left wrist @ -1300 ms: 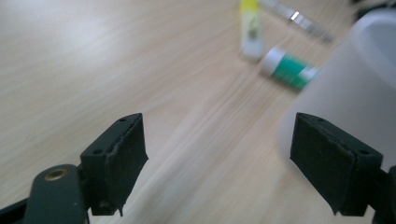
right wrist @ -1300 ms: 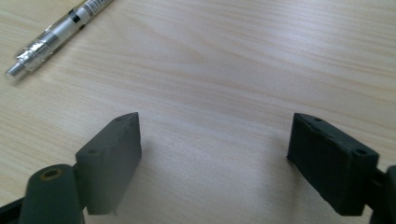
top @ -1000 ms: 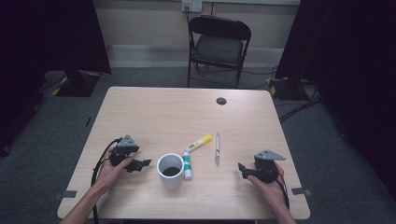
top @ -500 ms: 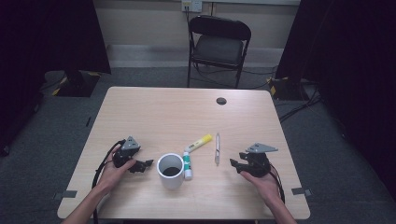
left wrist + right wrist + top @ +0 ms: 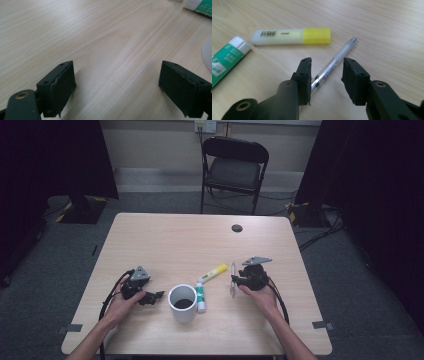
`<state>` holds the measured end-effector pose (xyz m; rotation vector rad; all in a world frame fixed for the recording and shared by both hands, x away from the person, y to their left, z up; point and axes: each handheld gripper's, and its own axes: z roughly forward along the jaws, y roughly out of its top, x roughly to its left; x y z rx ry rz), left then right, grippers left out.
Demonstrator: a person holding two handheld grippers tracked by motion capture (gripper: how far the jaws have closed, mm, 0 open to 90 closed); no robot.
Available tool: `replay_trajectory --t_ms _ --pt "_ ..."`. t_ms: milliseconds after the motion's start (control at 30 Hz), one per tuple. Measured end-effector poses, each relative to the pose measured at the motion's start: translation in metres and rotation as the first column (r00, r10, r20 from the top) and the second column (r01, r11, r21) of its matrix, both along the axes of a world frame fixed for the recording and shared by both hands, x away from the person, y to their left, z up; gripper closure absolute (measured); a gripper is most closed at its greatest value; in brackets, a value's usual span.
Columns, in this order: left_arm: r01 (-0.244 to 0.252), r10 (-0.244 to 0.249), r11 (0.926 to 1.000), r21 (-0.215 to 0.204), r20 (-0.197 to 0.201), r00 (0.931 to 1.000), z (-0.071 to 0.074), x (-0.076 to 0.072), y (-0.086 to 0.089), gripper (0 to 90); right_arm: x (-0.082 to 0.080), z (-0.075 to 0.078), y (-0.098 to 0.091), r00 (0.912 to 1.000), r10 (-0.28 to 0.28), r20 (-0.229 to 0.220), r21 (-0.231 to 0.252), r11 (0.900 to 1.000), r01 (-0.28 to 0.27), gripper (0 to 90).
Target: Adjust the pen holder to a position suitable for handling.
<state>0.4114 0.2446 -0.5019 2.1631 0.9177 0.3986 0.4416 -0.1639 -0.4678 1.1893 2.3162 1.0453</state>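
Our right claw now forward over the pen, jaws narrowing, not yet pinching; left claw spread, level.

A white cylindrical cup stands upright on the pale wooden table, with a green-and-white glue stick lying just beside it. A yellow-capped highlighter lies near the stick's far end. A black folding chair stands beyond the table, and a small dark round cap sits near the far edge.
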Motion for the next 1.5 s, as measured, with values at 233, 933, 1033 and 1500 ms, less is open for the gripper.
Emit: replay_trajectory --t_ms 233,933,1033,1500 --pt "-0.007 0.007 1.0 -0.003 -0.004 1.0 0.0 0.0 -0.001 12.1 0.018 -0.01 0.008 0.9991 -0.041 -0.011 -0.02 0.999 0.041 55.4" --pt "-0.008 0.008 1.0 -0.002 -0.003 1.0 0.0 0.0 -0.002 11.7 0.026 -0.019 -0.008 0.9853 -0.165 -0.044 -0.063 0.9848 0.162 77.2" --pt "-0.009 0.009 1.0 -0.003 -0.003 1.0 0.0 0.0 -0.002 11.8 0.024 -0.019 -0.012 0.9847 -0.168 -0.045 -0.072 0.9837 0.165 78.2" --pt "-0.004 0.004 1.0 0.003 -0.005 1.0 0.0 0.001 -0.003 9.8 -0.034 -0.015 -0.023 0.9954 -0.051 -0.081 -0.101 0.994 0.043 78.8"
